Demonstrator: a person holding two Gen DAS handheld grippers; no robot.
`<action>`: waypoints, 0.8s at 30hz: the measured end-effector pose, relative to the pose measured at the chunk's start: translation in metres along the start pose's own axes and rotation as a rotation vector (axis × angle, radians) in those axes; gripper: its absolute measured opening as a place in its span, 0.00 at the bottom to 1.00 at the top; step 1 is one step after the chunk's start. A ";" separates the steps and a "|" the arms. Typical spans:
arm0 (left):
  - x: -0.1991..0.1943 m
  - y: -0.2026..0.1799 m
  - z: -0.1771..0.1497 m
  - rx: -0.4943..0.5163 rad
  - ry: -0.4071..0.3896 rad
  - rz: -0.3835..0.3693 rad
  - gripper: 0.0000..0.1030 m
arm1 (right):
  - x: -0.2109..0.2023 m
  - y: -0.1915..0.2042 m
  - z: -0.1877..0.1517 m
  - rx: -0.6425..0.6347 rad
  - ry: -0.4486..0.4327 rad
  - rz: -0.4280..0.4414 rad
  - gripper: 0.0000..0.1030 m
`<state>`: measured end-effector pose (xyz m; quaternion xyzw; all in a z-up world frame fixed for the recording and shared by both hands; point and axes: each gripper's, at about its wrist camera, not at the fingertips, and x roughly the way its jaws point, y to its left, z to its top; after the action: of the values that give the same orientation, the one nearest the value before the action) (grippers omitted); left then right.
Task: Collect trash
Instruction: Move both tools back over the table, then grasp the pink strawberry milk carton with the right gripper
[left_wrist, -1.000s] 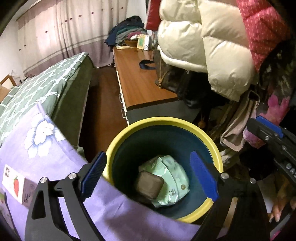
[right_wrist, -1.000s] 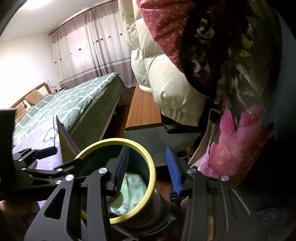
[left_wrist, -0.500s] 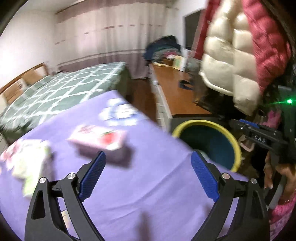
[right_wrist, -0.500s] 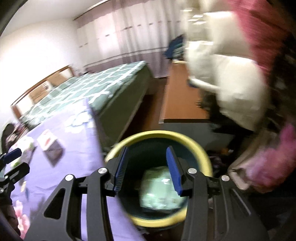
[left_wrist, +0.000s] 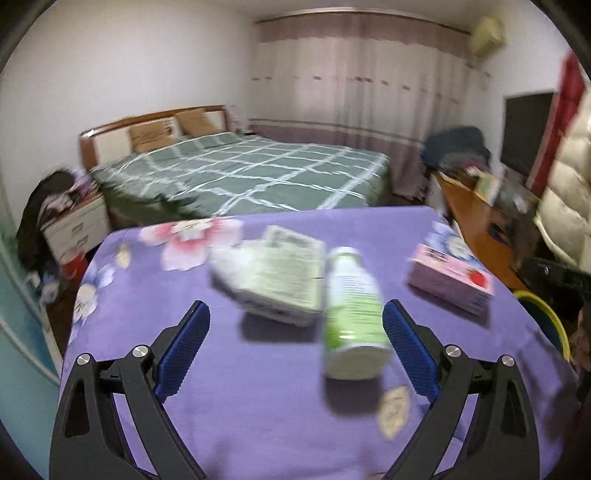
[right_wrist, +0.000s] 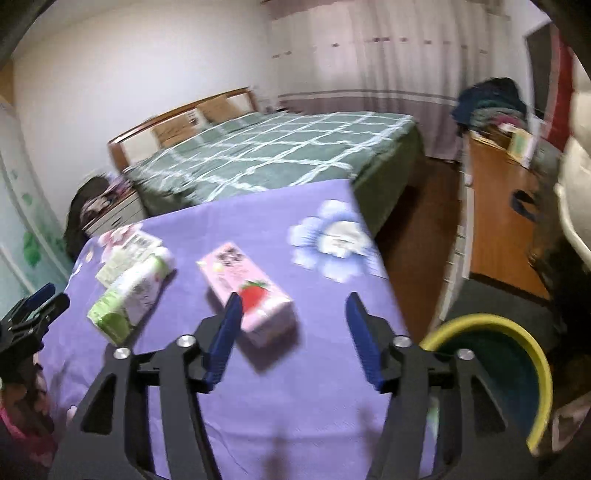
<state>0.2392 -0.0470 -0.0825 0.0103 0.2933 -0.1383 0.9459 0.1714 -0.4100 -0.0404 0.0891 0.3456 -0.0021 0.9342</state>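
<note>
Bedroom with a green checked bed (left_wrist: 258, 177) far off and a purple flowered tabletop (left_wrist: 258, 406) close by. Left tongs (left_wrist: 295, 347) spread wide and empty, having just eased a little wider, hovering over the cloth. Right tongs (right_wrist: 291, 339) also parted and empty, having just been opening, nothing between the pads.

Between loads, to judge by the empty tongs: reaching for the next pieces of trash. Next move likely calls for lining up the left tongs on the green-and-white bottle (left_wrist: 351, 310), lying on its side with its base toward the right-hand pad, and closing across its round body squarely so it cannot roll out. For the right tongs, the pink carton (right_wrist: 247, 291) with a strawberry print lies just past the left-hand pad, so a small shift left before closing.

Count on the tabletop: one bottle, one pink carton, one pale green printed packet (left_wrist: 273, 273) touching the bottle on its far left side. One yellow-rimmed bin (right_wrist: 509, 369) down at the near right edge of the tabletop, with something pale inside, too hidden to name.
</note>
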 end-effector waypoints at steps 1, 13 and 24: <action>0.001 0.011 -0.002 -0.029 0.000 0.000 0.90 | 0.010 0.007 0.005 -0.027 0.011 0.009 0.64; 0.007 0.038 -0.006 -0.131 -0.001 0.005 0.91 | 0.083 0.035 0.006 -0.139 0.131 0.060 0.76; 0.009 0.029 -0.008 -0.125 0.017 0.012 0.91 | 0.081 0.067 -0.016 -0.243 0.153 0.076 0.55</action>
<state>0.2491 -0.0207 -0.0957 -0.0457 0.3094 -0.1142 0.9429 0.2266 -0.3368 -0.0936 -0.0118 0.4098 0.0818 0.9084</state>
